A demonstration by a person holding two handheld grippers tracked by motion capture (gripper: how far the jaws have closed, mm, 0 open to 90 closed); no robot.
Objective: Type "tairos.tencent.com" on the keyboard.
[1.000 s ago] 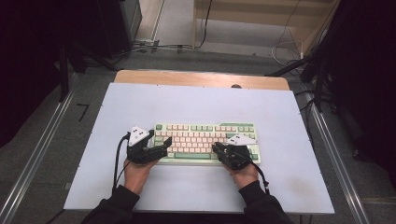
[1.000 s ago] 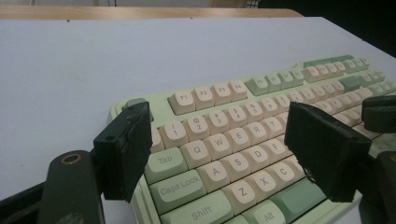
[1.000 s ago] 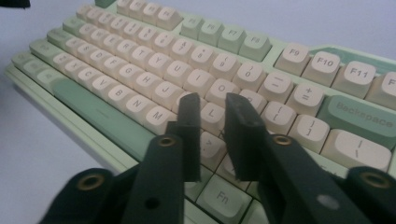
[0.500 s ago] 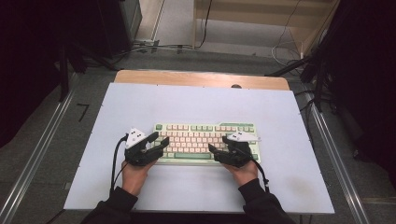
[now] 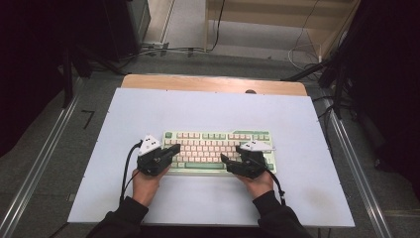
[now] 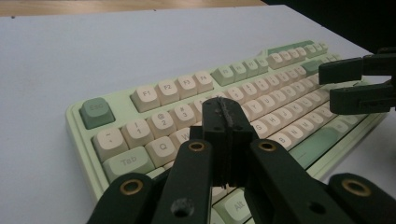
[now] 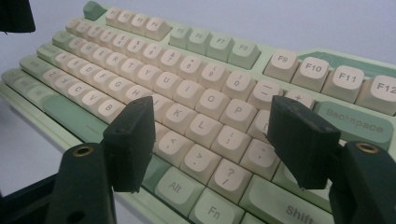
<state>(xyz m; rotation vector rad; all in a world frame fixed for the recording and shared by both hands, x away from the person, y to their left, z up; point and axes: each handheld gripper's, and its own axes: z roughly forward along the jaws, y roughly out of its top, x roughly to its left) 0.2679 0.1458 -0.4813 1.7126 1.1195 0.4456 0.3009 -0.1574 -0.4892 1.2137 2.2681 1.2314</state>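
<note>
Hovering black jaws (matte, blocky) over rounded cream-and-green keyboard [image 5: 218,148] keycaps

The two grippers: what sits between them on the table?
In the high view, the keyboard's middle keys lie between the left gripper and right gripper; nothing else.

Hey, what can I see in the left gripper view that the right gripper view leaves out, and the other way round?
Left gripper view: the left hand-held gripper, jaws shut, over the Q and W keys, plus the green Esc key. Right gripper view: the right hand-held gripper, jaws open, over the K, L and P keys, plus the green Backspace key. Both: the pale green keyboard with cream keys on the white tabletop.
</note>
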